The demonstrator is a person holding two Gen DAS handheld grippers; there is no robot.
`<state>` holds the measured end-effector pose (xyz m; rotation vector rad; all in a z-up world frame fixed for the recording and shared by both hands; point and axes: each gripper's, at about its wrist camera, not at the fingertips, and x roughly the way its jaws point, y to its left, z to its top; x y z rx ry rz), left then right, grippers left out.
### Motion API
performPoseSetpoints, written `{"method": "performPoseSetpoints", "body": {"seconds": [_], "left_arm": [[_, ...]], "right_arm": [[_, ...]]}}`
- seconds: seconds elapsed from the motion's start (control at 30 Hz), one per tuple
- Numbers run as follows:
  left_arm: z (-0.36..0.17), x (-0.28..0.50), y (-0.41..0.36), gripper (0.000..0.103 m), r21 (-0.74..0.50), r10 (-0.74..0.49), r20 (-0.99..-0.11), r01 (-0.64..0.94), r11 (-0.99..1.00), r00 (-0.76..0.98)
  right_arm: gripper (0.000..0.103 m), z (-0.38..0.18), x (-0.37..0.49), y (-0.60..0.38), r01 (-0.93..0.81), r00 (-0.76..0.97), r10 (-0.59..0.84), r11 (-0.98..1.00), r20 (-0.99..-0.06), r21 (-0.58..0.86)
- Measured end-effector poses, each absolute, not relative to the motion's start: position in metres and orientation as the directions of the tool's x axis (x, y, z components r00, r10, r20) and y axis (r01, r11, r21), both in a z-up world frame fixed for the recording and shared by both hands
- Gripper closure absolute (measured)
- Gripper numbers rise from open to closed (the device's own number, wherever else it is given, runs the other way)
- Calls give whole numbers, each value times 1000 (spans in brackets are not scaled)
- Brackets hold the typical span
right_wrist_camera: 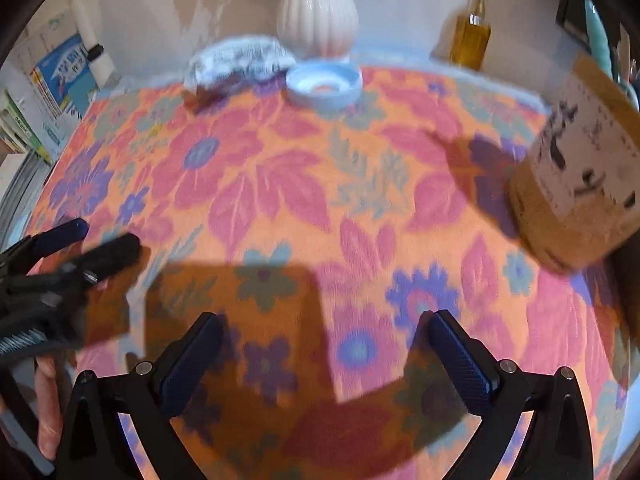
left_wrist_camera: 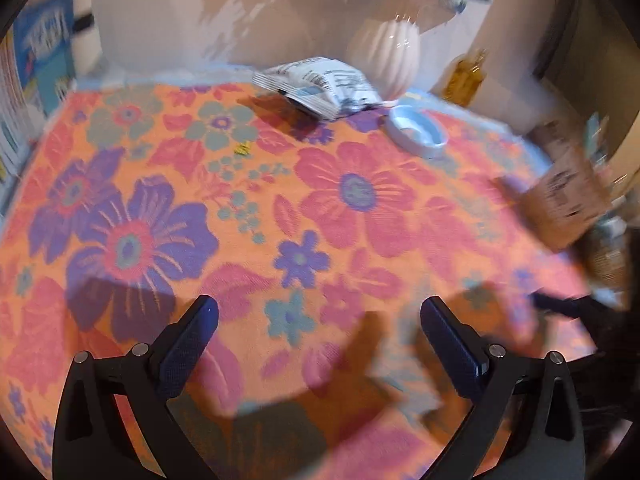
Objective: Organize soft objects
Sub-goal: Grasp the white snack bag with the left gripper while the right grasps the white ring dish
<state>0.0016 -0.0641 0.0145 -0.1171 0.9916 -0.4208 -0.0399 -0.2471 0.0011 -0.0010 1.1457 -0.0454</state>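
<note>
Both hand-held grippers hang open over the flowery table, with the soft pack far off at the back.

The table point(left_wrist_camera: 280, 208), under its bright flower cloth, fills most of both views. A brown tube point(right_wrist_camera: 580, 176) with a paper label leans at the right edge of the right view. A white ribbed vase point(right_wrist_camera: 318, 16) stands at the top middle by the wall, likely kept out of the way. Just beside it lies the soft crinkly pack point(left_wrist_camera: 320, 86), top middle of the left view, and that looks like the thing to tidy. A little blue dish point(right_wrist_camera: 324, 84) sits in front of the vase. The left hand-held gripper point(left_wrist_camera: 320, 320) and the right hand-held gripper point(right_wrist_camera: 326, 332) both have their jaws wide and hold nothing, probably ready to reach.
</note>
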Motion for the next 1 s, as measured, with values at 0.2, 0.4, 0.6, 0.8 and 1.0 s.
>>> {"method": "performPoseSetpoints", "body": {"seconds": [0.2,0.4,0.6,0.8,1.0], "left_arm": [[81,12,-43,2,-273,-367,-736,247,930,569],[95,73,-84,2,-117,-330,-734,368,922,593],[58,130,-123,3,-50,-341,-728,450,892,595],[31,161,-140,13,7,-323,-741,487,873,589],[17,172,-140,35,-13,-337,-765,510,860,549]], "right_arm": [[0,26,-24,-234,-55,352,-63,995,-934,-88],[0,48,43,-239,-26,502,-61,996,-863,-86],[1,15,101,-262,58,499,20,997,-866,56],[2,-1,129,-249,23,531,-54,999,-846,-49],[32,-1,150,-244,56,564,-84,996,-822,-63]]}}
